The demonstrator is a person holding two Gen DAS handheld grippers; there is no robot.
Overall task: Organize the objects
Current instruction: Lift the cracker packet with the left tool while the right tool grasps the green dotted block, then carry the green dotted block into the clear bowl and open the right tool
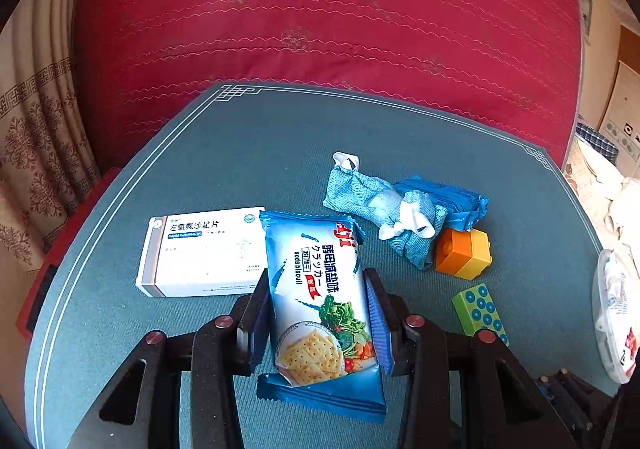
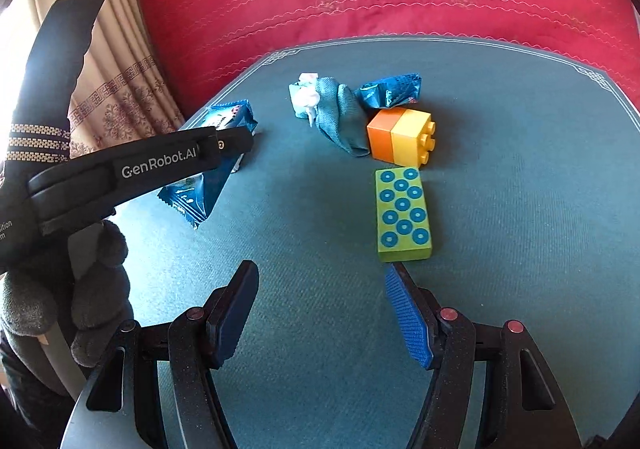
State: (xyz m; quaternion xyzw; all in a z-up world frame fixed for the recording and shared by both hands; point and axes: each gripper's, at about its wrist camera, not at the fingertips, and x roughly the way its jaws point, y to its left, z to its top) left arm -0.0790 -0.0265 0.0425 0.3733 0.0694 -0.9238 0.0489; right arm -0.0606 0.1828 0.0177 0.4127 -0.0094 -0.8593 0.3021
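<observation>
My work surface is a teal mat (image 1: pixel 248 153) with a thin white border line and fret-pattern corners. Behind it rises a red quilted bedspread (image 1: pixel 320 17) stitched in wavy lines. On my left hang beige pleated curtains (image 1: pixel 36 121) with a floral print and key-pattern band, sunlit. At far right stand cardboard boxes (image 1: pixel 622 117).

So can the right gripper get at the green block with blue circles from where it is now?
Probably yes. The right gripper has open, empty jaws, and the green block lies flat just ahead, with only bare mat between them.
</observation>
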